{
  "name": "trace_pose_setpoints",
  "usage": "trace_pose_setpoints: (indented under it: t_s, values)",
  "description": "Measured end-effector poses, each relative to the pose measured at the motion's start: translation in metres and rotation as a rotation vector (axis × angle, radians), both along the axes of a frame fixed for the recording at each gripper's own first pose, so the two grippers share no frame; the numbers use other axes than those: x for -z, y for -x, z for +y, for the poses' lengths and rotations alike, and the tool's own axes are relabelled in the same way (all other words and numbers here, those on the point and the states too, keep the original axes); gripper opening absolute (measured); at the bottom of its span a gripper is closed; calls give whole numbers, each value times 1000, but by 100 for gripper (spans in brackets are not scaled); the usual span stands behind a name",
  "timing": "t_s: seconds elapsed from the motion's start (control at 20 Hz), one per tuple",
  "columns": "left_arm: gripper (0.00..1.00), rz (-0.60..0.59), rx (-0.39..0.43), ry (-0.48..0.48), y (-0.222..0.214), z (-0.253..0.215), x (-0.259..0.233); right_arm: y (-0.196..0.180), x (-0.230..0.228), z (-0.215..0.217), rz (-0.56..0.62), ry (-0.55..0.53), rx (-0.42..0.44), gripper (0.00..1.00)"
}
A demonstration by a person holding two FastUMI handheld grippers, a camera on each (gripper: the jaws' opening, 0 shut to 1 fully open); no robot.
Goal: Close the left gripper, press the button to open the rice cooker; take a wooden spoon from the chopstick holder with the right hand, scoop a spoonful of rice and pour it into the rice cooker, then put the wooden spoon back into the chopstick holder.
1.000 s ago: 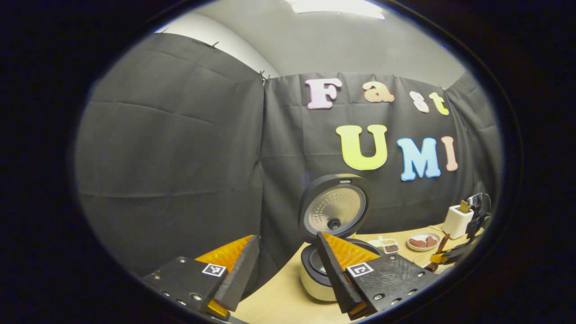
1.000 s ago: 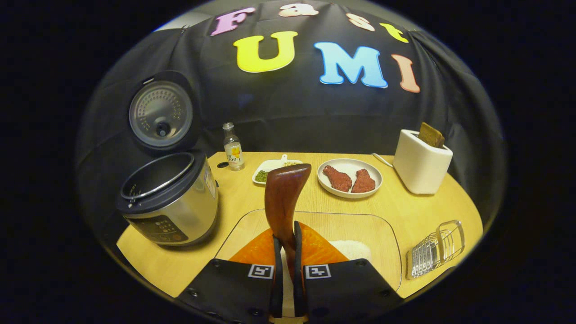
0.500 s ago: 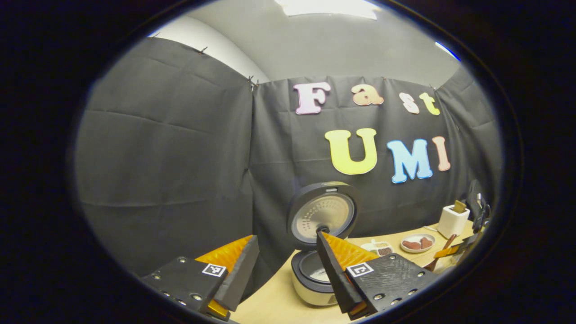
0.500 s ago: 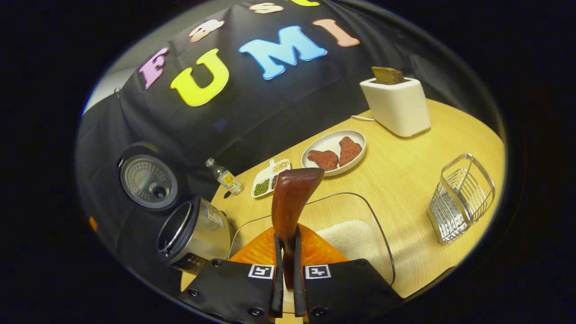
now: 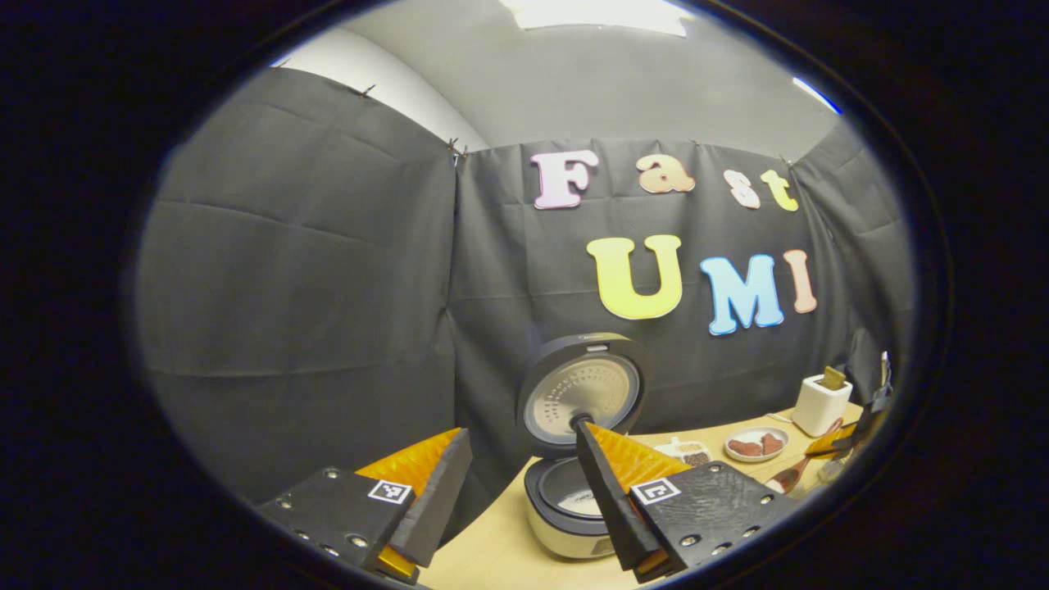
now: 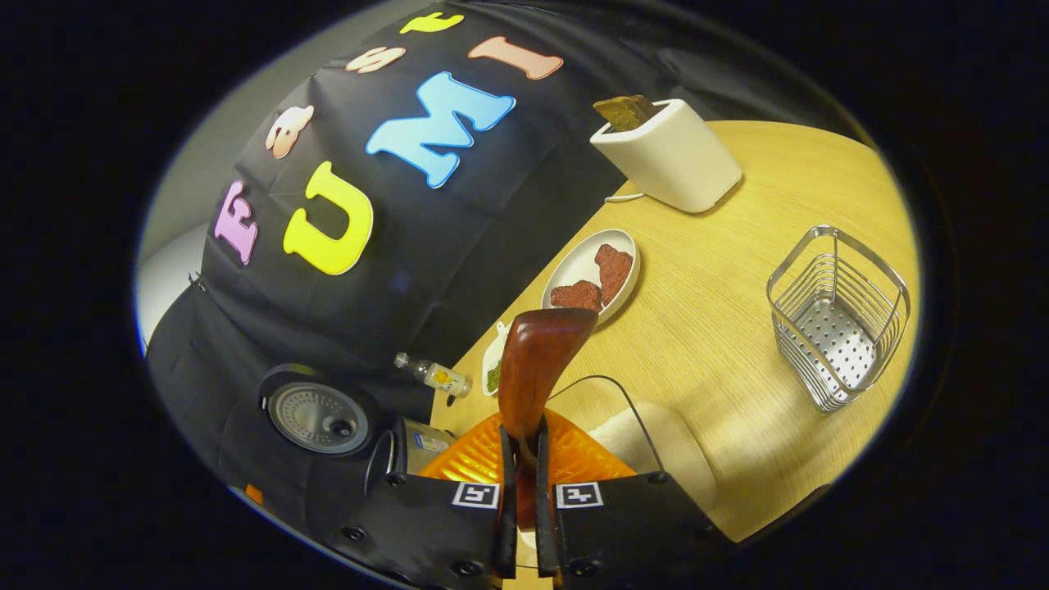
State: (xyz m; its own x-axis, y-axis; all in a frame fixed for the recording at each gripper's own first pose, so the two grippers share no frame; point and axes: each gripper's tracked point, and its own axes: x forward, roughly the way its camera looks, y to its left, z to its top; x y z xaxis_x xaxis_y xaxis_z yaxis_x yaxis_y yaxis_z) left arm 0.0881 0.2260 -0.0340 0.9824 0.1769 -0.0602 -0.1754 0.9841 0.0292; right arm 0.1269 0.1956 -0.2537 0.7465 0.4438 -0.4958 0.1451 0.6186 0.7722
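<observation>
The rice cooker point(image 5: 565, 512) stands open on the wooden table, its round lid point(image 5: 580, 393) upright. My left gripper point(image 5: 523, 432) hovers open and empty in front of it. In the right gripper view, my right gripper point(image 6: 523, 430) is shut on the handle of a dark wooden spoon point(image 6: 537, 360), whose bowl points away from me over a clear container of white rice point(image 6: 647, 434). The view is strongly tilted. The wire chopstick holder point(image 6: 836, 315) stands empty at the right. The open cooker's lid point(image 6: 320, 418) shows at the lower left. The right gripper point(image 5: 852, 434) with the spoon point(image 5: 791, 475) shows far right.
A white toaster point(image 6: 668, 156) with a slice of bread stands at the back of the table point(image 6: 737, 344). Beside it are a plate of red meat point(image 6: 594, 270), a small divided dish point(image 6: 494, 369) and a small bottle point(image 6: 430, 375).
My right gripper has rolled hard with the spoon still held, and the wire holder has come closer into view. The left gripper has drifted slightly back from the cooker and stays open.
</observation>
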Motion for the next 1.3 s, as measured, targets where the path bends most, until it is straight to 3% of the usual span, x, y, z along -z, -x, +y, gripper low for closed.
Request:
trace_pose_setpoints:
  t_s: [0.3, 0.7, 1.3]
  values:
    - [80, 17, -13, 17, 3, 5, 13, -9, -33, 21, -12, -111, -22, 11]
    - [80, 35, -52, 25, 10, 26, 24, -31, -92, 84, -68, -234, -106, 11]
    - [80, 40, -128, 17, 38, 65, 28, -47, -126, 194, -159, -210, -252, 11]
